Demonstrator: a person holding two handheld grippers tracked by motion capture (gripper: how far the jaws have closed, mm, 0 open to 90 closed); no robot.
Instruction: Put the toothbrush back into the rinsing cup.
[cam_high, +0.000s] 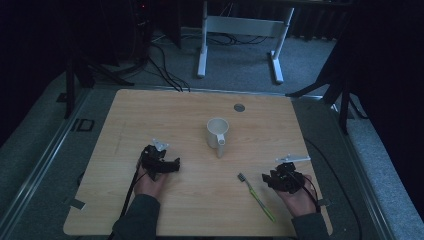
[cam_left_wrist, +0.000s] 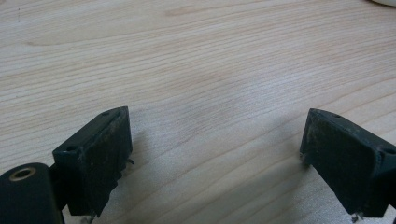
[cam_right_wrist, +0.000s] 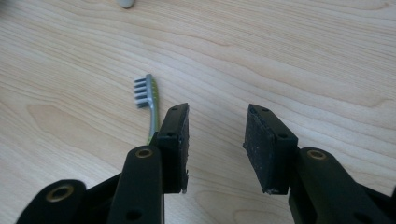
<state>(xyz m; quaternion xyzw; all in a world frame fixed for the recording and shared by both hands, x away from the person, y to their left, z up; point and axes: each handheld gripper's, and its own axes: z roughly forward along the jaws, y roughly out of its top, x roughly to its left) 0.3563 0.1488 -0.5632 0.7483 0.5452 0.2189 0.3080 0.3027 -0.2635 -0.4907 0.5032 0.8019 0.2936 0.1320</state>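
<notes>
- High view: one toothbrush (cam_high: 256, 197) lies flat on the worktop (cam_high: 200, 210). Its bristle end points toward the one white mug (cam_high: 217, 133), and its green handle points away from the mug, toward the person. The right hand-held gripper (cam_high: 267, 179) sits just beside the toothbrush, on the side away from the left hand-held gripper (cam_high: 175, 164). The left one is well apart from the toothbrush, so the right one is nearer and looks like the one to pick it up.
- Left gripper view: the two jaws stand wide apart, with only bare wood between them.
- Right gripper view: the jaws stand partly apart and nothing is between them. The toothbrush (cam_right_wrist: 148, 99) lies just outside one jaw, and its handle runs down behind that jaw. I think the gripper must shift sideways toward the toothbrush to get its jaws around the thin handle.
</notes>
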